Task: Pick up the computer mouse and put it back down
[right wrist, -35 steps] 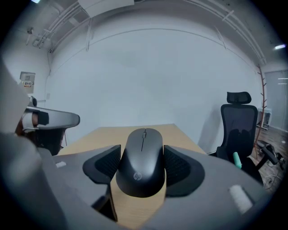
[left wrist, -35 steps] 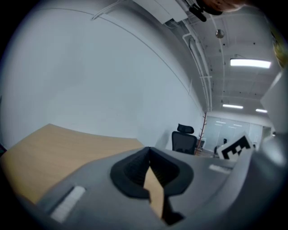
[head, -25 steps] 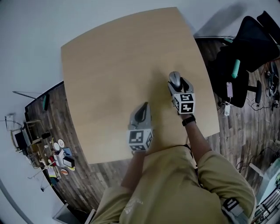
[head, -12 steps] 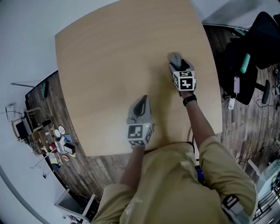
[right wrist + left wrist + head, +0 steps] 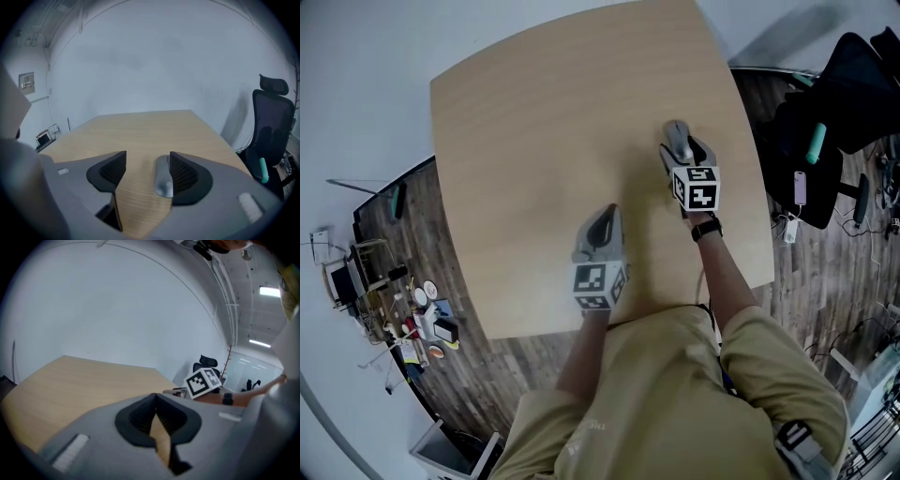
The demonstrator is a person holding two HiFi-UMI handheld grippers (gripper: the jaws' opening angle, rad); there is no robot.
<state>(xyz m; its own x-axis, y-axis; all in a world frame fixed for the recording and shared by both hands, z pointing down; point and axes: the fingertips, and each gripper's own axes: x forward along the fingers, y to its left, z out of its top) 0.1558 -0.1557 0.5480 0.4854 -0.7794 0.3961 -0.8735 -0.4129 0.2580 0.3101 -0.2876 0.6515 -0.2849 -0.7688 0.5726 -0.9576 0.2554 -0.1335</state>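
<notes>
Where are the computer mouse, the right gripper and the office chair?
computer mouse (image 5: 163, 177), right gripper view, its top.
right gripper (image 5: 148, 159), right gripper view, between fingertips.
office chair (image 5: 271, 117), right gripper view, backrest.

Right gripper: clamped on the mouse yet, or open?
Open: right gripper jaws stand apart, mouse on the table beside one pad.

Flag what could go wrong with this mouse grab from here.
1. The mouse lies against one jaw of the open right gripper, well clear of the other. Closing may shove or twist it across the table before both jaws bite.
2. Its shell looks smooth and rounded, so an off-centre squeeze could pop it out forward.
</notes>
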